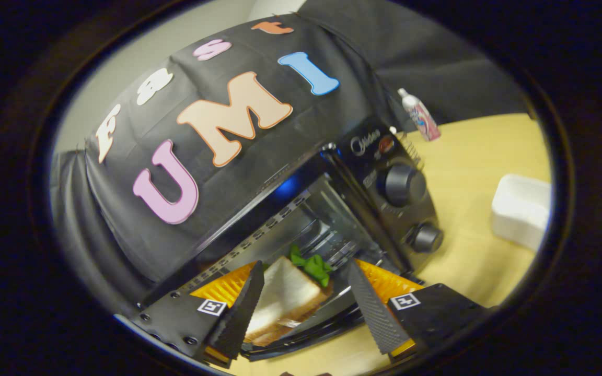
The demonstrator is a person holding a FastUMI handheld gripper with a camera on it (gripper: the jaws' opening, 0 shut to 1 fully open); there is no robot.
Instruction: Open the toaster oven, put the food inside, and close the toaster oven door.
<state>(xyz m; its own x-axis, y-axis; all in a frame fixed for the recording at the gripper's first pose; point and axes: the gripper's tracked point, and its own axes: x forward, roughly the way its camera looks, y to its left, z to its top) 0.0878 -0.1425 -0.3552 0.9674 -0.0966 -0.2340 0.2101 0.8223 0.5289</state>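
The sandwich (285, 297), a triangular stack of white bread with a tan crust and a ruffle of green lettuce (312, 265) at its far end, lies between the fingers of the tongs (301, 284). The left finger (241, 308) lies against the bread's side; the right finger (371, 308) stands apart from it with a clear gap, so the tongs are spread and not clamped on the food. The sandwich sits at the mouth of the toaster oven (363, 193), over its lowered door (327, 318), whose dark edge runs just under the bread. Beyond the lettuce the open chamber shows shiny metal walls and wire rack bars.

The oven's black control panel faces the right finger's side, with a large knob (404, 184) above a smaller knob (426, 237).

The oven stands on a pale yellow wooden table (468, 172). On that table, well apart from the oven past the knobs, rests a white rounded container (520, 209). Farther back, near the oven's rear corner, a small white and pink bottle (420, 116) stands upright.

Black cloth hangs behind and beside the oven as the booth's wall, and a strip of pale grey room wall (139, 57) shows above it.
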